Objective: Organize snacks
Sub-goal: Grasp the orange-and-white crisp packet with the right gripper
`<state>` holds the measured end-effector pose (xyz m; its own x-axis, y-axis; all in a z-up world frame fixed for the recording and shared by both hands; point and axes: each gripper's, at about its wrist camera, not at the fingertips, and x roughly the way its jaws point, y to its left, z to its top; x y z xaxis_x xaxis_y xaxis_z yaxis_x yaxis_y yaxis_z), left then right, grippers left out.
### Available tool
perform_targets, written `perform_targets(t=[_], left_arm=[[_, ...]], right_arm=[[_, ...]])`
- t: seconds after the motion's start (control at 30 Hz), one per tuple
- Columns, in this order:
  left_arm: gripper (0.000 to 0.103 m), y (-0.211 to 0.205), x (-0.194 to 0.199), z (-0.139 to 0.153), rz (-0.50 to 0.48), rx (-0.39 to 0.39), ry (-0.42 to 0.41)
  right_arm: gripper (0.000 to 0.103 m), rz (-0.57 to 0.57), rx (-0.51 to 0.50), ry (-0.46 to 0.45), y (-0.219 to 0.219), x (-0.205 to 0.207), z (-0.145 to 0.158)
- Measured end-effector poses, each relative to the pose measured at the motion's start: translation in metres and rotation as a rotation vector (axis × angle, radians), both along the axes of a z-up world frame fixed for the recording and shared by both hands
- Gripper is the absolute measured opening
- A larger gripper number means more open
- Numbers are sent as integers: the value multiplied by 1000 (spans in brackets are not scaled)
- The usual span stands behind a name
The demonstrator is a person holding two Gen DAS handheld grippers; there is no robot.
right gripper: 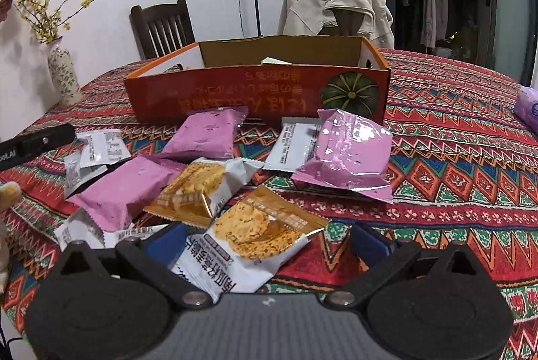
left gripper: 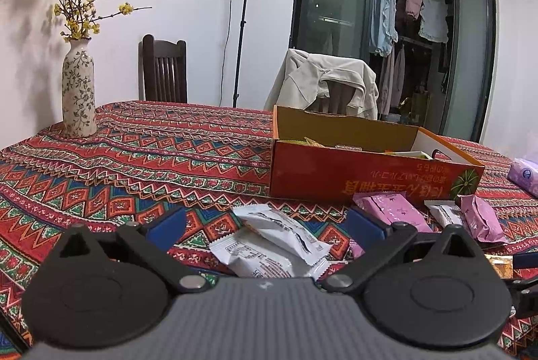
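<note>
An open orange cardboard box (left gripper: 363, 182) (right gripper: 235, 91) stands on the patterned tablecloth with a few packets inside. My left gripper (left gripper: 265, 227) is open low over two white snack packets (left gripper: 275, 242) that lie between its blue fingers. Pink packets (left gripper: 393, 208) lie to its right, in front of the box. My right gripper (right gripper: 269, 240) is open around a white and orange cracker packet (right gripper: 252, 242). A second cracker packet (right gripper: 198, 192), pink packets (right gripper: 343, 155) and white packets (right gripper: 101, 145) are scattered beyond it, in front of the box.
A flowered vase (left gripper: 79, 91) (right gripper: 64, 74) with yellow sprigs stands at the table's far left. Two chairs, one draped with a beige jacket (left gripper: 326, 81), stand behind the table. A purple tissue pack (left gripper: 524, 175) (right gripper: 529, 106) lies at the right edge. The left gripper's body (right gripper: 33, 141) shows at left.
</note>
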<state>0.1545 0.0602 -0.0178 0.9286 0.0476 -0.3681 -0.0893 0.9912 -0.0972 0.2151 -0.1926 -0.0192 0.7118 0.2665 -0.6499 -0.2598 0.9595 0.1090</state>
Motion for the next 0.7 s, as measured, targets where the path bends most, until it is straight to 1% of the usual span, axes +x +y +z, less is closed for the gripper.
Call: perform_targets(t=[0.03, 0.07, 0.17, 0.33, 0.37, 0.4, 0.57, 0.7], left_arm=[[103, 0, 0, 0, -1, -1, 0], [103, 0, 0, 0, -2, -1, 0], [103, 0, 0, 0, -1, -1, 0], [103, 0, 0, 0, -1, -1, 1], [103, 0, 0, 0, -2, -1, 0], [103, 0, 0, 0, -2, -1, 1], [103, 0, 0, 0, 2, 3, 1], [103, 0, 0, -1, 7, 6, 2]], right_arm=[[94, 6, 8, -4, 0, -1, 1], [82, 15, 16, -11, 0, -3, 1], [76, 30, -6, -41, 5, -9, 4], [70, 29, -39, -102, 8, -21, 8], [65, 27, -42, -114, 7, -23, 9], [63, 24, -45, -128, 7, -26, 10], [56, -12, -44, -195, -3, -33, 20], [55, -35, -49, -242, -10, -35, 30]])
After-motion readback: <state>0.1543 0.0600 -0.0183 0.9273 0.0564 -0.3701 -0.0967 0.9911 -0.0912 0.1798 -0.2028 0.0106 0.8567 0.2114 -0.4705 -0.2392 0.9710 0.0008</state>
